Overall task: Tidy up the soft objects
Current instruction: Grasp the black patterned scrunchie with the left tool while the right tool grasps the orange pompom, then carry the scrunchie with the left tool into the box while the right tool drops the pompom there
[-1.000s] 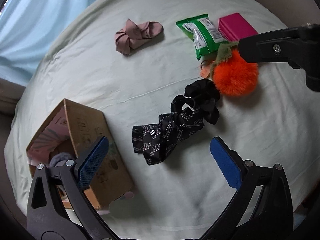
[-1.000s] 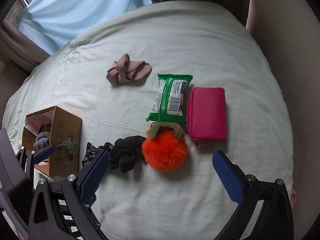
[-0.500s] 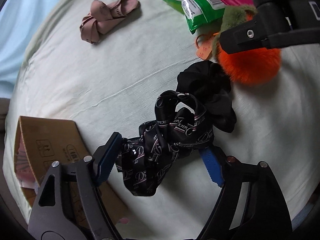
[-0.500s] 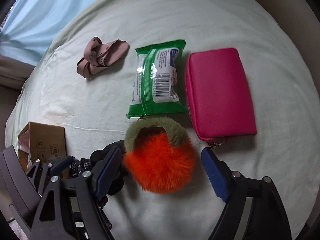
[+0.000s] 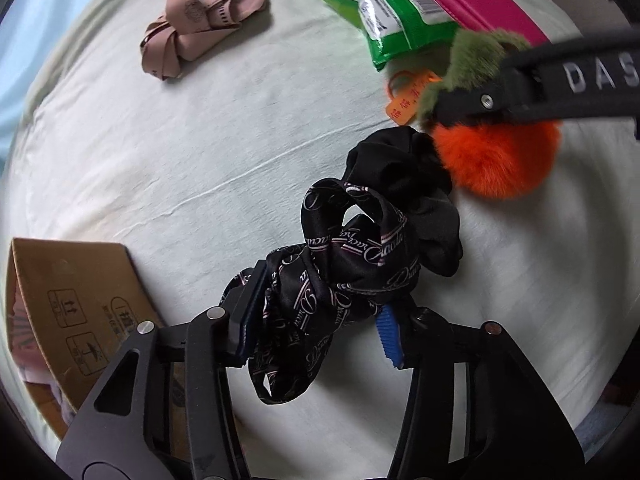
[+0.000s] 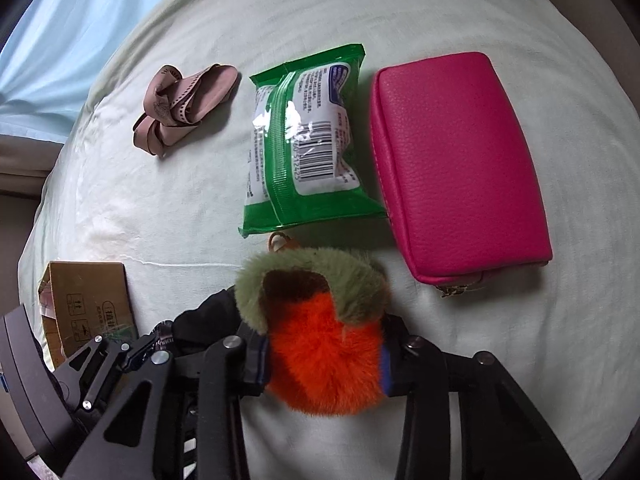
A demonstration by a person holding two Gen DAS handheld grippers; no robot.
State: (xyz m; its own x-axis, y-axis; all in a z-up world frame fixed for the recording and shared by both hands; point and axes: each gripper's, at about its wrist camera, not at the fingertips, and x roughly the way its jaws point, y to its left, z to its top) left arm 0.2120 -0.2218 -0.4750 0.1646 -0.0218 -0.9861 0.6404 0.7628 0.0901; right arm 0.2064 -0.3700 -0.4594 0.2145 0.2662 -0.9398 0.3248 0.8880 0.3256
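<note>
My left gripper (image 5: 318,320) is closing, and its blue pads press on the black printed scarf scrunchie (image 5: 344,264) lying on the pale bed sheet (image 5: 180,152). A plain black scrunchie part (image 5: 400,172) joins it. My right gripper (image 6: 322,364) is shut on the fluffy orange pompom (image 6: 324,360) with its green fur top (image 6: 312,264). That pompom (image 5: 500,164) also shows in the left wrist view, under the right gripper's arm (image 5: 560,92).
A pink folded band (image 6: 180,100), a green wipes pack (image 6: 308,140) and a magenta pouch (image 6: 456,160) lie further up the bed. An open cardboard box (image 5: 68,304) holding soft things stands at the left. Light blue fabric (image 6: 80,20) lies beyond the bed.
Both grippers came down onto the bed and closed: the left around the printed scrunchie, the right around the orange pompom.
</note>
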